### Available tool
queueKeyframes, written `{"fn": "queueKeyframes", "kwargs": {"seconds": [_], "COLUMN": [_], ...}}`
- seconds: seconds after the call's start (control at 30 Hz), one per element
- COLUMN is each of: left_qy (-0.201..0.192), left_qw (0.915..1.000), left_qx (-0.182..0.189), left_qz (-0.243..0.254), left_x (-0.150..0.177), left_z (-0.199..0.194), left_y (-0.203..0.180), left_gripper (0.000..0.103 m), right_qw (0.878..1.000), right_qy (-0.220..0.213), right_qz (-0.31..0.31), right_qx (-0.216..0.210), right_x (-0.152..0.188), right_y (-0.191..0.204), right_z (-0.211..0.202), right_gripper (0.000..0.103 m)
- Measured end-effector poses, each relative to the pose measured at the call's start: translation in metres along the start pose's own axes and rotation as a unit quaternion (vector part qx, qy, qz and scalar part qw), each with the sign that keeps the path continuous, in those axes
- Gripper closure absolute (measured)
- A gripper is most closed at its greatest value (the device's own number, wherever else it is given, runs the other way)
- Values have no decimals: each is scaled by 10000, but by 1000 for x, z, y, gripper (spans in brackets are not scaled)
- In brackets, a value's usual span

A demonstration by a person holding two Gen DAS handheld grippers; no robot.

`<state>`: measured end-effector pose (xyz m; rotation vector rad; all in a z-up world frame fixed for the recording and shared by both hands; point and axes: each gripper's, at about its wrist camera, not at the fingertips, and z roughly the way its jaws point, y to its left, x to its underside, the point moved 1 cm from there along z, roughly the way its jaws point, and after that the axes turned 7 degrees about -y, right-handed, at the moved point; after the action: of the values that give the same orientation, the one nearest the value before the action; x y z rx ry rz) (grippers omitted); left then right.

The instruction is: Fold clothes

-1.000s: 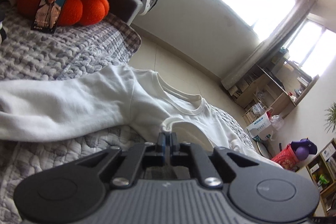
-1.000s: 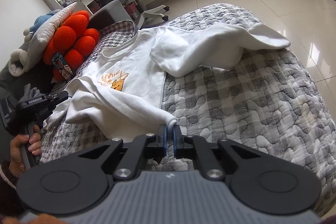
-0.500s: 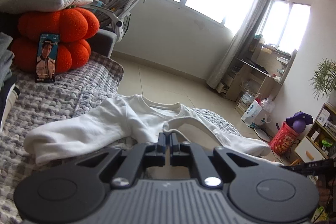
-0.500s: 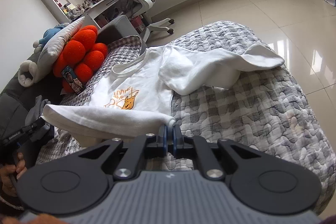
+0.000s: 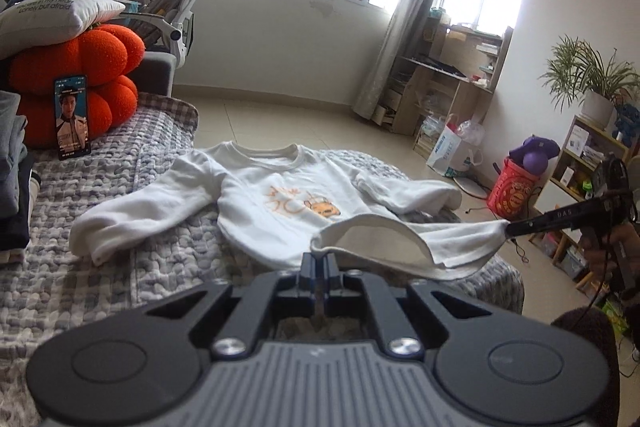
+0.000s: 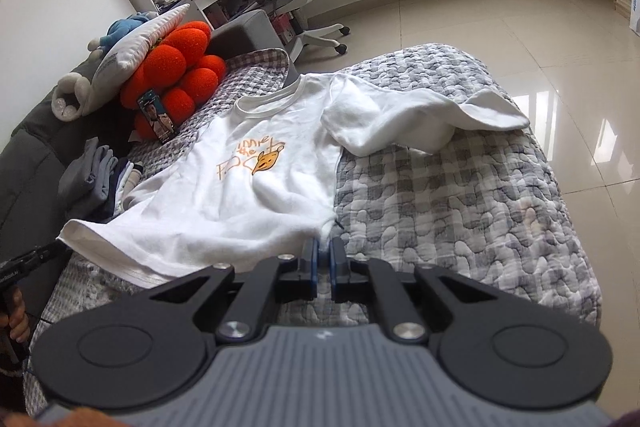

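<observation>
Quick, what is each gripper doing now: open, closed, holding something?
Left gripper: closed on the hem of the white shirt.
Right gripper: closed on the other hem corner.

Soft matt white cloth in the sweatshirt (image 6: 256,203), ribbed at the collar, orange print on the chest. Quilted, puckered grey-and-white checked cloth over the bed (image 6: 460,195). Matt black plastic, ribbed grey casing and bright metal screws on the right gripper (image 6: 323,253). Glossy, reflective floor tiles (image 6: 560,39). Fuzzy orange plush cushion (image 5: 80,55).
</observation>
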<state>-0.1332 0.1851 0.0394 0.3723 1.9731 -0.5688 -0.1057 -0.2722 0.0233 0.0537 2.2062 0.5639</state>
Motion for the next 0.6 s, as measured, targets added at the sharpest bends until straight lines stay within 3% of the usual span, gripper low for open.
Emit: {"fn": "queueKeyframes", "kwargs": {"seconds": [0.27,0.43,0.6], "left_qy": [659,1104,1090], "left_qw": [9976,9937,9940], "left_qx": [5,3,-103], "left_qz": [213,200,-34], "left_x": [28,39,38], "left_z": [-2,5,4], "left_y": [-2,5,19], "left_gripper": [100,99,98], "right_qw": [9983,9971,9971], "right_qy": [414,693,703], "right_qz": [-376,-248,-104], "right_qx": [140,183,269], "right_x": [19,28,26], "right_y": [11,5,-3], "right_z": [-1,3,1], "right_gripper": [96,94,87]}}
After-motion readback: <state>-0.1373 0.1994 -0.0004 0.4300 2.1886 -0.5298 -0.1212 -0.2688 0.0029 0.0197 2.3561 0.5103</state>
